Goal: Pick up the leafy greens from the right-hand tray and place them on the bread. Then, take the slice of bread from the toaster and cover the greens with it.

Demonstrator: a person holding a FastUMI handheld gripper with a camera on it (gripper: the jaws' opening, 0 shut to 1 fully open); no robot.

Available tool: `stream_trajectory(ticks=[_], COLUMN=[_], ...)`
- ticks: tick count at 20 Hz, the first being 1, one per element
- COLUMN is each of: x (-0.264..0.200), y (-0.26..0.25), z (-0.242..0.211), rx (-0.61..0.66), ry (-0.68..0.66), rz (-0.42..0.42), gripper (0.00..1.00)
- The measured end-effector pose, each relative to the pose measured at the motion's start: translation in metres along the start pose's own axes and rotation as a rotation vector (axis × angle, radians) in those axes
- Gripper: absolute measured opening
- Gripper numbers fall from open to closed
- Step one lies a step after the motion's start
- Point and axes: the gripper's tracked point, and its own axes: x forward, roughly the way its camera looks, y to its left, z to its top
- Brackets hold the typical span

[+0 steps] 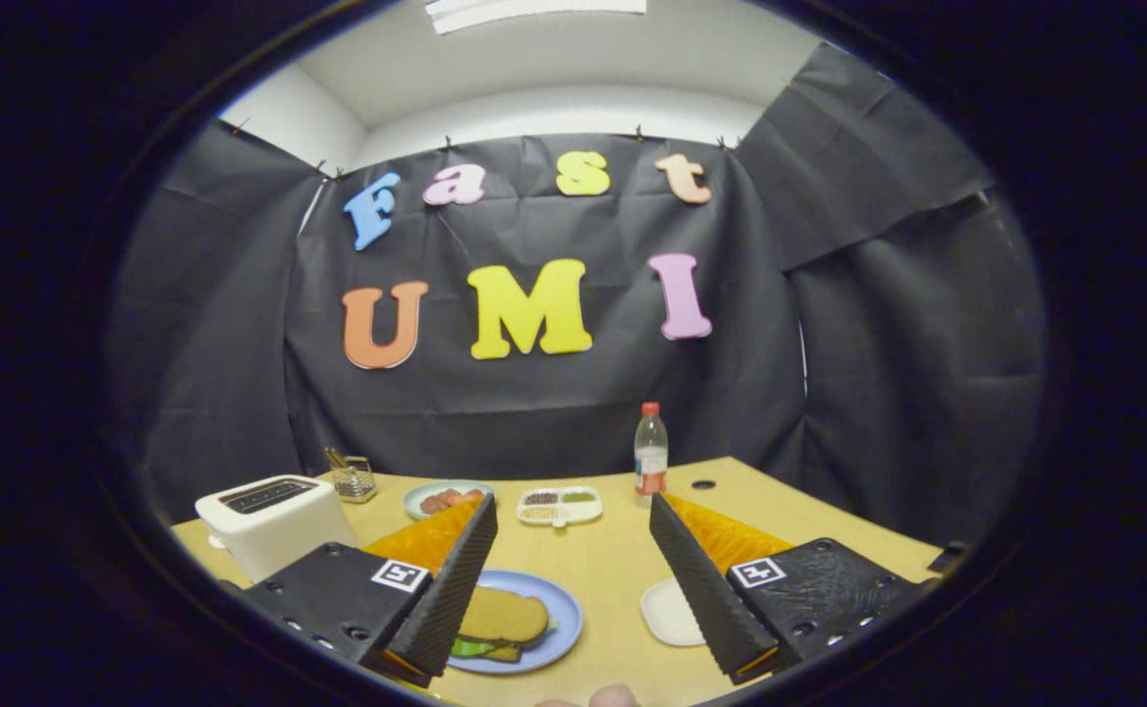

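Now I see the bread point(503, 617) covering the greens point(470, 646) on the blue plate point(562, 628), just ahead of my left finger; my hand-held gripper point(573, 550) gapes wide, empty, above the bench point(603, 560), toaster point(274, 520) beyond.

Gripper point(573, 535): two wedge-shaped fingers point(456, 589) with ribbed inner faces, set wide apart with nothing between them. Each is mounted on a textured black block bearing screws along its edge and a square black-and-white marker point(401, 575) on top.
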Motion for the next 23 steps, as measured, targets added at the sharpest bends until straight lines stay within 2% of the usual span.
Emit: stream_trajectory(ticks=[4, 8, 11, 18, 23], x=[-0.022, -0.041, -0.050, -0.055, -0.060], y=[-0.019, -0.016, -0.009, -0.002, -0.008], z=[0.059, 0.082, 0.087, 0.049, 0.053], rx=[-0.061, -0.035, -0.036, -0.024, 0.007], ry=[-0.116, -0.124, -0.131, -0.055, -0.037], rz=[-0.010, 0.020, 0.040, 0.093, 0.104], gripper=[0.95, 0.95, 0.95, 0.95, 0.95])
